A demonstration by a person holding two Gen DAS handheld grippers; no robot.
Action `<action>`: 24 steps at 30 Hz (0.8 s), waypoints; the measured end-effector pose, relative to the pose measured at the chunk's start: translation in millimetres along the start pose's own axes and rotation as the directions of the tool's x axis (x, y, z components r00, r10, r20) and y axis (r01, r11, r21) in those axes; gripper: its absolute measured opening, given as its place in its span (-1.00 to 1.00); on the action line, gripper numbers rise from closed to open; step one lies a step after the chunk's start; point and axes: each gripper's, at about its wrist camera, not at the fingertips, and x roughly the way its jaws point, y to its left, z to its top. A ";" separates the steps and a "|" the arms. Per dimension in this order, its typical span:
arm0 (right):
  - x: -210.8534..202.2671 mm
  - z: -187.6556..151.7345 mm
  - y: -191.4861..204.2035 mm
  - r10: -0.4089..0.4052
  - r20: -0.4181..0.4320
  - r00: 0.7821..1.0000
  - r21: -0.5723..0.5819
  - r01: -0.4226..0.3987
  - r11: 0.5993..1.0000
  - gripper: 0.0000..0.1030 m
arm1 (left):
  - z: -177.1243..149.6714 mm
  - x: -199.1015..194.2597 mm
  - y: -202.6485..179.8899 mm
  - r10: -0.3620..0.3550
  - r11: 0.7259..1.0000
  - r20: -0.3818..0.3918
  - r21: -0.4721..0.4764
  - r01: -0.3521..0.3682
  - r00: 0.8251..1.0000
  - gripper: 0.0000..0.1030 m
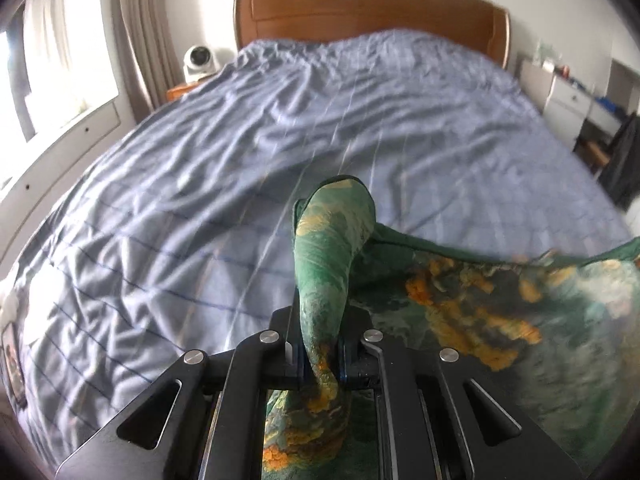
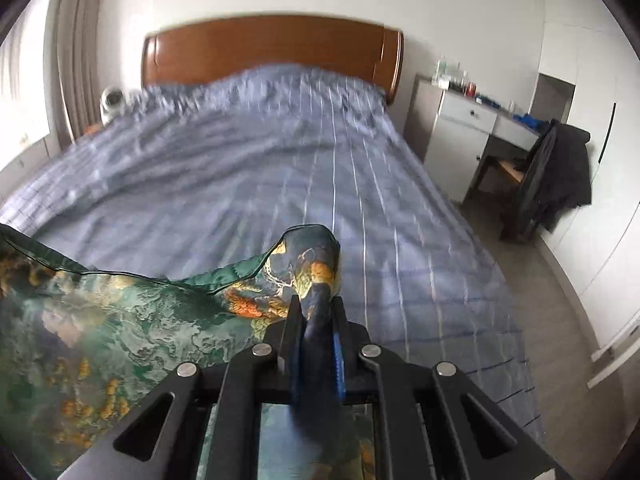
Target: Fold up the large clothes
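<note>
Above the bed (image 1: 200, 168), both grippers pinch blurred garment (image 1: 480, 300) corners.

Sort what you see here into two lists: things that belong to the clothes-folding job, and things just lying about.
Job: green printed garment, left gripper, right gripper, bed.

Lying about: white fan, dresser, dark jacket over a chair, curtain.

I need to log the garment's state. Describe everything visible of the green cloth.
The cloth is a thin, satiny-looking green fabric printed with orange, yellow and dark patches, with a dark piped hem. The left gripper pinches one bunched end, the right gripper the other, each with a tuft poking past the fingers. Between them it hangs in a sagging span over the bed; whether it touches the bed cannot be told.
</note>
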 end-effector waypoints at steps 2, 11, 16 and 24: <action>23.6 -17.6 4.9 -0.022 -0.041 0.999 -0.012 0.022 1.000 -0.76 | -17.4 20.0 2.0 0.004 1.000 -0.027 -0.007 -0.004 1.000 -0.80; 91.7 -77.4 21.0 0.007 -0.154 0.988 0.022 -0.003 1.000 -0.76 | -52.7 56.3 16.6 -0.083 0.989 -0.016 -0.121 0.081 0.996 -0.70; 100.2 -81.4 17.7 0.033 -0.148 0.988 0.071 -0.023 0.997 -0.75 | -53.2 64.6 11.7 -0.086 0.990 -0.018 -0.114 0.083 0.996 -0.69; 104.9 -82.4 15.2 0.055 -0.153 0.987 0.094 -0.041 0.995 -0.71 | -54.1 65.2 13.7 -0.101 0.987 -0.014 -0.127 0.099 0.995 -0.68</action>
